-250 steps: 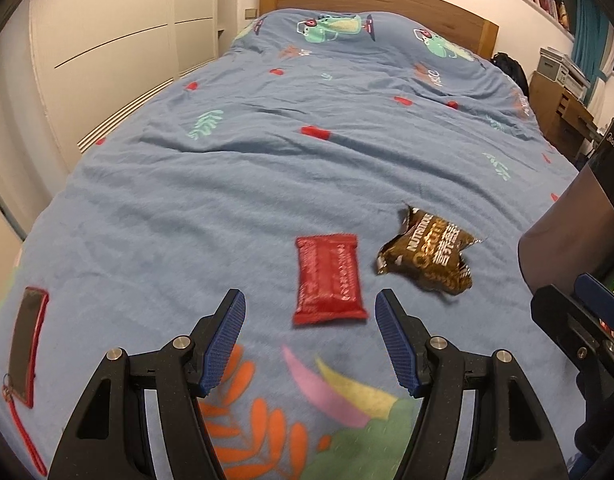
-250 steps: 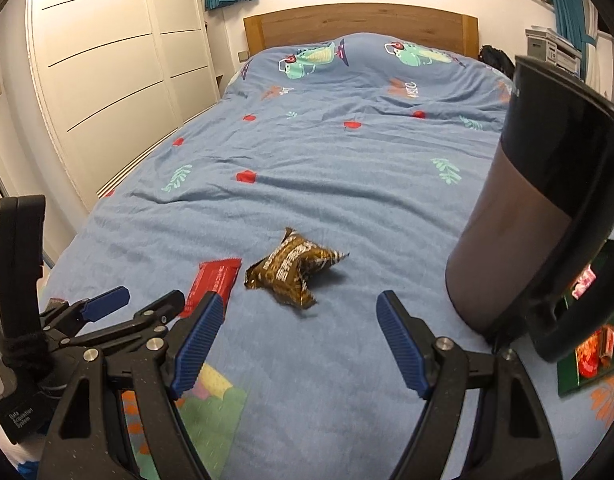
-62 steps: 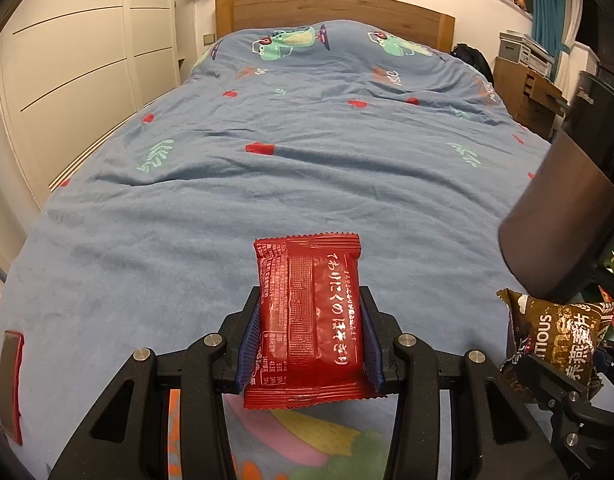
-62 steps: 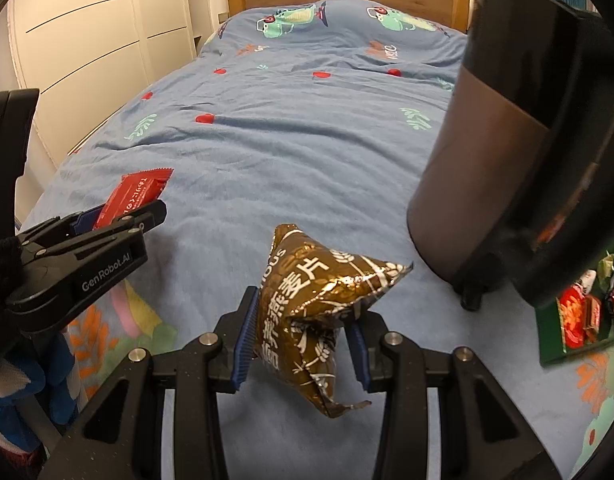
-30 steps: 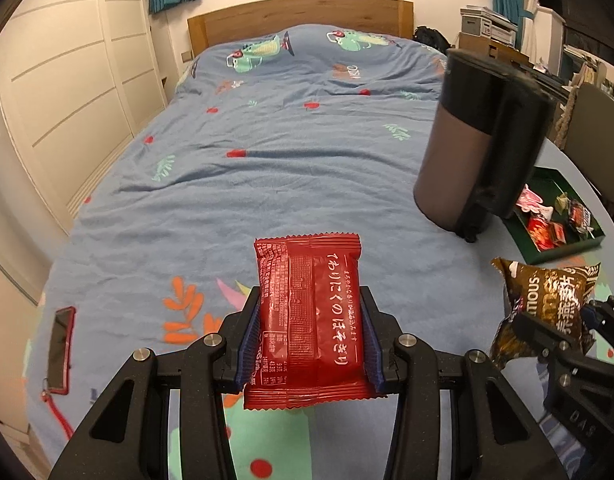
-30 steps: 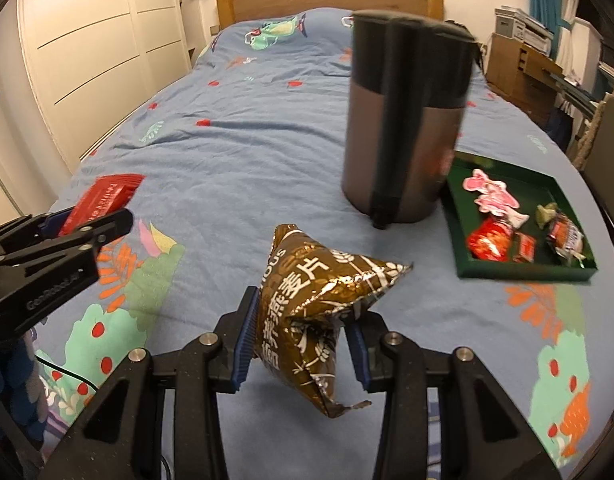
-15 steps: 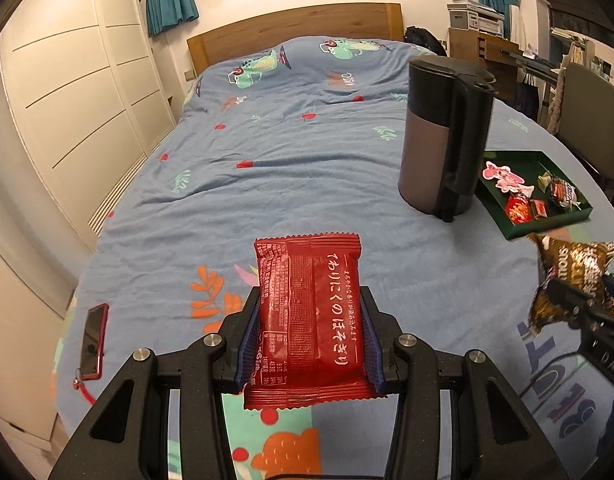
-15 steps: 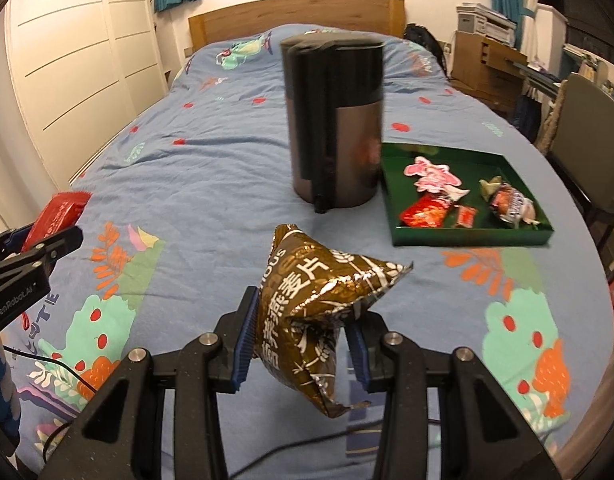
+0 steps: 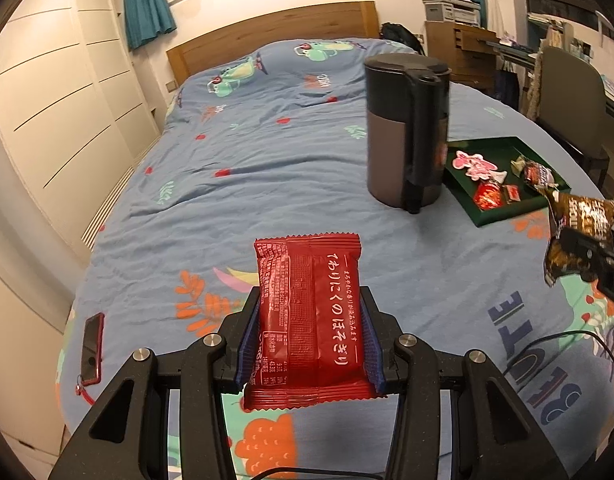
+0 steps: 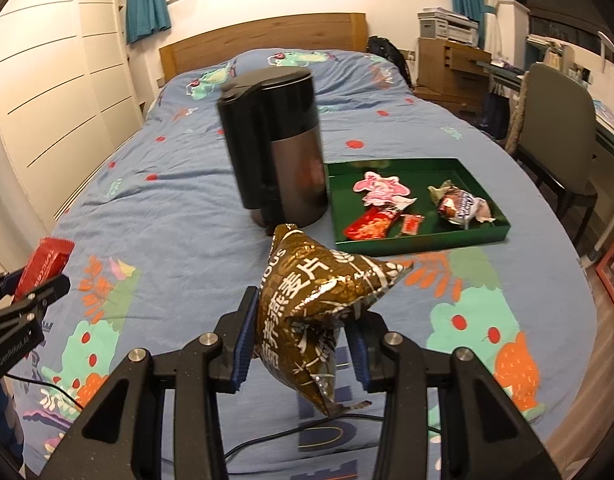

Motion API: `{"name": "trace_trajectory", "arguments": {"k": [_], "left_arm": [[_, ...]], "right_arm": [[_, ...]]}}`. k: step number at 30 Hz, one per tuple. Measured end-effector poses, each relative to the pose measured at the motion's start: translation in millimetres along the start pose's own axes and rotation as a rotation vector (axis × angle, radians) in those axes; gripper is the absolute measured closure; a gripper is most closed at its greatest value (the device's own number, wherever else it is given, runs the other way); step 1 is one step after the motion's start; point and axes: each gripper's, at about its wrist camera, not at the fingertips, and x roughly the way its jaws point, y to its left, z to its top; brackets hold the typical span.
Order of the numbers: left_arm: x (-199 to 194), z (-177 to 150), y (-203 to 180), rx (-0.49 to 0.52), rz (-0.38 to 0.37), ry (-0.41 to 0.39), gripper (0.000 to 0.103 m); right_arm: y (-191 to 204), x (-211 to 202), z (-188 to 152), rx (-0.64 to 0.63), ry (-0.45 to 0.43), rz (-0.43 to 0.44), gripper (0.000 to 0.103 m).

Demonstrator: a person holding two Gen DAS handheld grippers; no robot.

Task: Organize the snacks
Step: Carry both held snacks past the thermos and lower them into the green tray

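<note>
My left gripper [image 9: 310, 340] is shut on a flat red snack packet [image 9: 309, 312] and holds it well above the blue bedspread. My right gripper [image 10: 301, 340] is shut on a crumpled brown snack bag [image 10: 315, 304], also held in the air. The brown bag [image 9: 579, 232] shows at the right edge of the left wrist view, and the red packet [image 10: 43, 266] at the left edge of the right wrist view. A green tray [image 10: 483, 236] with several snacks lies on the bed ahead of the right gripper, and it also shows in the left wrist view [image 9: 503, 216].
A tall dark kettle [image 10: 277, 152] stands just left of the tray, also in the left wrist view [image 9: 407, 128]. A red phone [image 9: 91, 348] lies near the bed's left edge. A black cable [image 9: 567, 344] crosses the near bedspread. A chair [image 10: 555, 120] and desk stand right of the bed.
Both grippers have risen and pulled back from the bed, each still holding its snack. The kettle and green tray have come fully into view and look farther away.
</note>
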Motion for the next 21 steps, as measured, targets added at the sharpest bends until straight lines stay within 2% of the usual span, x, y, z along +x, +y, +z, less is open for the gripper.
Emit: {"name": "trace_trajectory", "arguments": {"k": [10,21], "left_arm": [[4,12,-45,0.077,-0.055,0.008,0.064],[-1,30,-113,0.177,-0.155,-0.005,0.064]], "right_arm": [[-43,2,8,0.074,-0.022,-0.037,0.090],[-96,-7,13,0.145,-0.049,-0.090,0.090]]}}
